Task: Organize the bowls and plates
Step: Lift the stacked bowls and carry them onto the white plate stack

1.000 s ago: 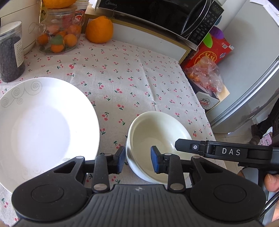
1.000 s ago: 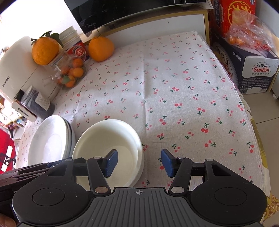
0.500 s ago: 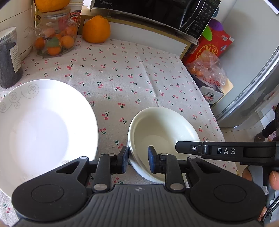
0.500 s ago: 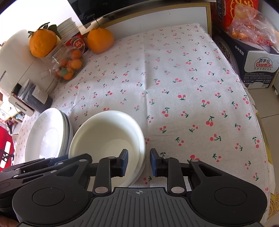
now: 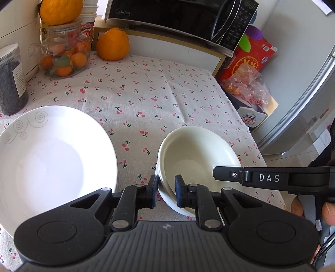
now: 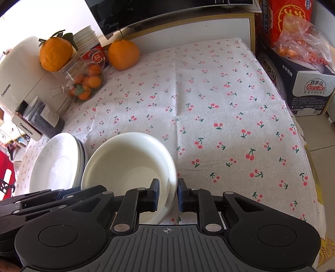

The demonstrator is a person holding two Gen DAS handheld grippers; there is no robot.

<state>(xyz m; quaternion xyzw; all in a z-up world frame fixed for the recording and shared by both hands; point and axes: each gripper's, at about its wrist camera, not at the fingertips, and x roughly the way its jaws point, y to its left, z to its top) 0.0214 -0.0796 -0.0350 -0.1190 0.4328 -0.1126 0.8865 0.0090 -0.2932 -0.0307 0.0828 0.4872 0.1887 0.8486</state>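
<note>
A: Where do the bowls [image 5: 196,159] sit?
B: They are a nested cream stack on the cherry-print tablecloth [image 5: 146,100], toward five o'clock in the left wrist view and at seven o'clock in the right wrist view. The white plates [image 6: 56,165] lie just beside the stack, at nine o'clock of it, apart from it in the left view.
A: And the left gripper [image 5: 165,193]?
B: Its jaws have just been closing, and its blue pads now pinch the stack's rim at the nine o'clock side, one pad outside, one inside.
A: The right gripper [image 6: 168,195]?
B: The same: its jaws have just been closing too and now clamp the rim at the opposite, three o'clock side.
A: Anything behind?
B: A large orange [image 6: 123,54] at twelve o'clock, under the microwave [image 5: 178,18], and a glass jar [image 5: 65,54] of small fruit at eleven.
</note>
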